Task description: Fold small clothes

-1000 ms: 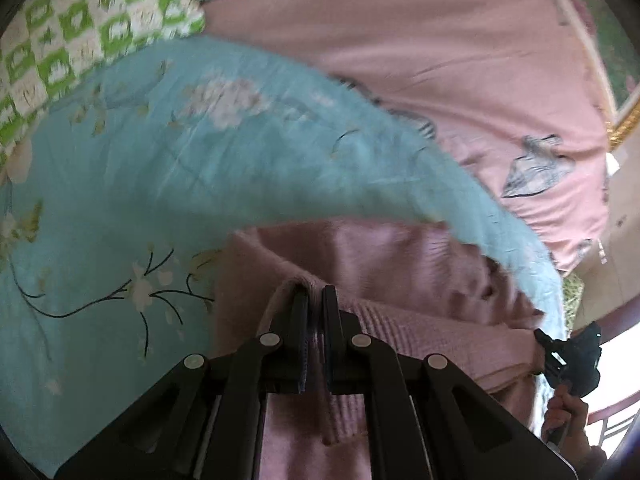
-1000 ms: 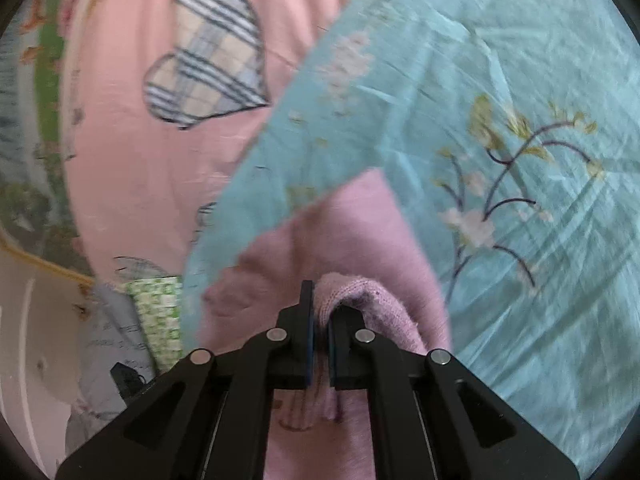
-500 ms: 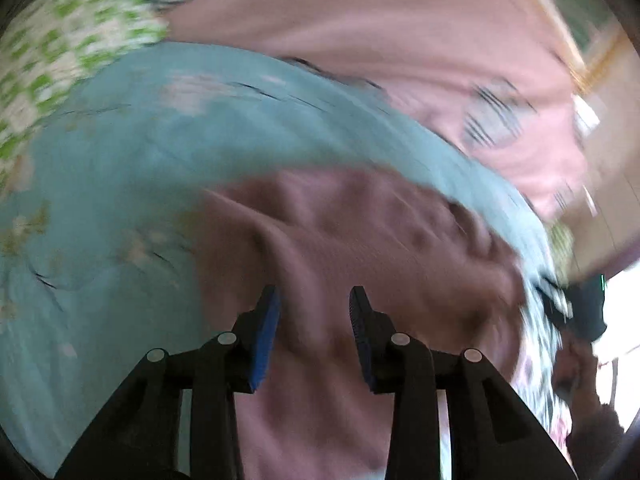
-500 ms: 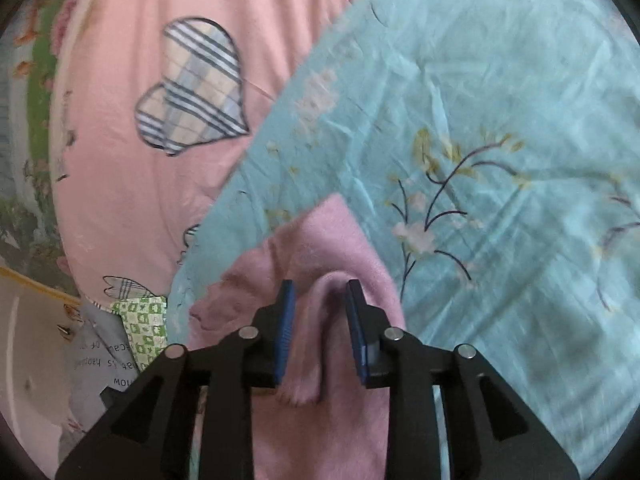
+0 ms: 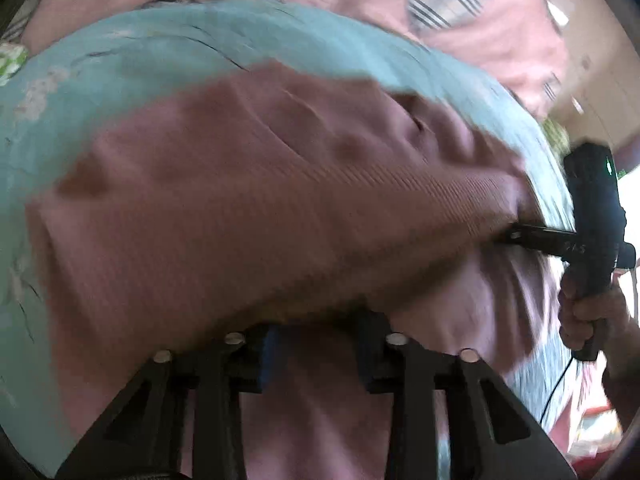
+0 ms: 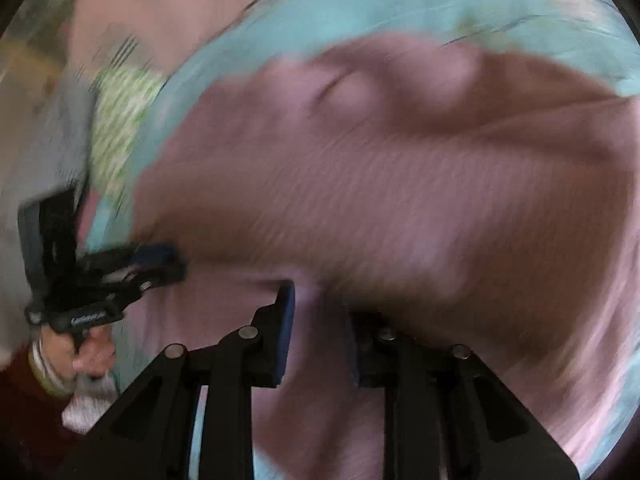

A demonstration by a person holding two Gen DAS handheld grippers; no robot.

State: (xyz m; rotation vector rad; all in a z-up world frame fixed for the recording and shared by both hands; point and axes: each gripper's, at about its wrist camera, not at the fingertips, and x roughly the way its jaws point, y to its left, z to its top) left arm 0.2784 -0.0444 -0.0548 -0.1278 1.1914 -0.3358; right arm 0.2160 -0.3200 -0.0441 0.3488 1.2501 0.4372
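Note:
A pink ribbed knit garment (image 5: 260, 208) lies folded on the light blue flowered sheet (image 5: 120, 64); it also fills the right wrist view (image 6: 380, 184). My left gripper (image 5: 316, 354) is open, its jaws apart at the near folded edge, nothing clamped between them. My right gripper (image 6: 318, 336) is open too, jaws apart at the garment's near edge. The right gripper shows in the left wrist view (image 5: 520, 236) at the garment's right end, and the left gripper shows in the right wrist view (image 6: 160, 264) at its left end. Both views are blurred.
A pink quilt with plaid heart patches (image 5: 460, 4) lies beyond the blue sheet. A green and white checked cloth (image 6: 124, 120) sits at the sheet's edge. The person's hand (image 5: 584, 316) holds the right gripper's handle.
Both grippers were shut on the pink garment a second ago and have opened. Both have since dropped close to the garment's near folded edge, which now fills both views.

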